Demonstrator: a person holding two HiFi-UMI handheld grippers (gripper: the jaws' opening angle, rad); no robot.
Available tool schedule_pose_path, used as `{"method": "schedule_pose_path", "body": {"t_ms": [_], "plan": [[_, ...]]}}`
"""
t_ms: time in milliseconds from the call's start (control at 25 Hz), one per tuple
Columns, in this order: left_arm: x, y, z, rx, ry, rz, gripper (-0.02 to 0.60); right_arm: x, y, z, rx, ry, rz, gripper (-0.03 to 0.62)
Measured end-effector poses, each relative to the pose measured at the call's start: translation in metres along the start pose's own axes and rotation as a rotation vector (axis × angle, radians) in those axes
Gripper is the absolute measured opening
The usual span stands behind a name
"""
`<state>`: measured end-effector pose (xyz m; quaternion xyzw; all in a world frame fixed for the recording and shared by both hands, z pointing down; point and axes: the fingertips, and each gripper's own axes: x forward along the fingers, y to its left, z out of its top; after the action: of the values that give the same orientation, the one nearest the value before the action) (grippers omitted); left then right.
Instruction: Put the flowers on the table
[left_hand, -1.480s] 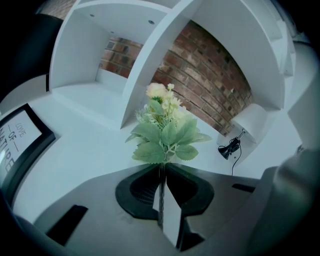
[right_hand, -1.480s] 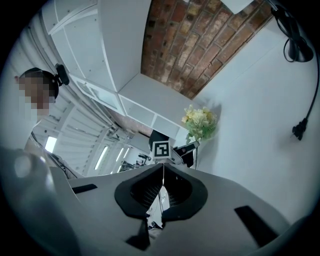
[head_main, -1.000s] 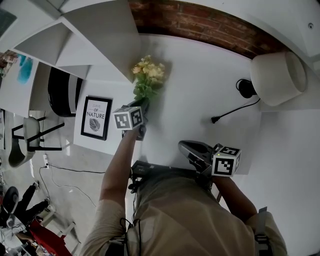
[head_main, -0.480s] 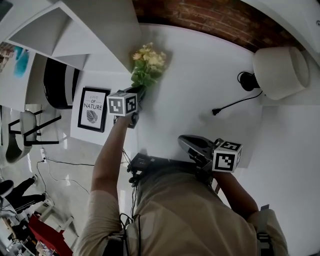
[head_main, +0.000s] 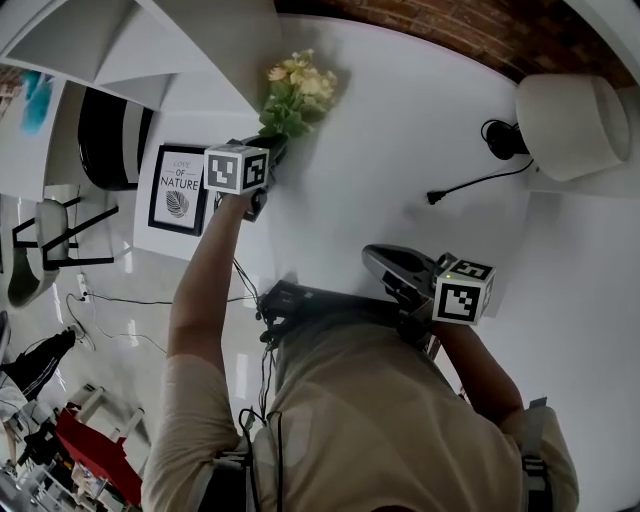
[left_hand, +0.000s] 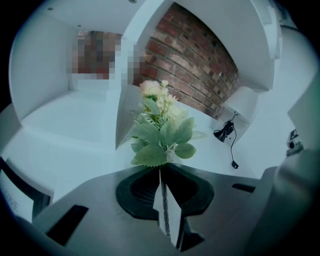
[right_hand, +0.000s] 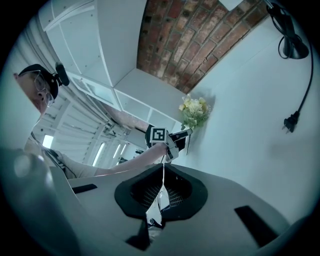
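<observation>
"Which way is the bunch pointing?"

"The flowers lie along the left tool. The thin stem runs straight out between its jaws and the blooms lead, away from the person and toward the brick wall. In the head view that long line runs to about 1 o'clock."

"And the tool has them fast?"

"Yes, its jaws are clenched on the stem just under the lowest leaves. The right tool is clamped together with nothing in it, low by the person's waist, at about 5 o'clock from the bunch."

"Where are they exactly?"

"Over the far left part of the white table, close beside the white shelf. I can't tell whether any part touches the tabletop. The framed print sits at about 9 o'clock of the left tool. The lamp and its black cord are well apart at 3 o'clock."

"Anything changed in the last second?"

"Little. It's the same grip, over the same stretch of table by the shelf. The marker cube on the left tool has tilted slightly. The right tool has kept its place."

"What do they look like?"

"Pale yellow and cream blooms, one peach, bunched tight above broad, toothed green leaves."
</observation>
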<state>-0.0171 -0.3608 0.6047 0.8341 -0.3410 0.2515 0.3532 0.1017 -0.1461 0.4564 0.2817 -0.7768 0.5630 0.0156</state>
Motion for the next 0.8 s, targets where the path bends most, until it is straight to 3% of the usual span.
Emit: {"method": "schedule_pose_path", "body": {"t_ms": [600, 800], "plan": [[-0.003, 0.014, 0.017, 0.159, 0.103, -0.01, 0.04, -0.007, -0.011, -0.006, 0.008, 0.007, 0.003, 0.023], [-0.002, 0.022, 0.024, 0.1, 0.07, 0.006, 0.04, -0.006, -0.013, -0.006, -0.01, 0.025, 0.008, 0.023]]}}
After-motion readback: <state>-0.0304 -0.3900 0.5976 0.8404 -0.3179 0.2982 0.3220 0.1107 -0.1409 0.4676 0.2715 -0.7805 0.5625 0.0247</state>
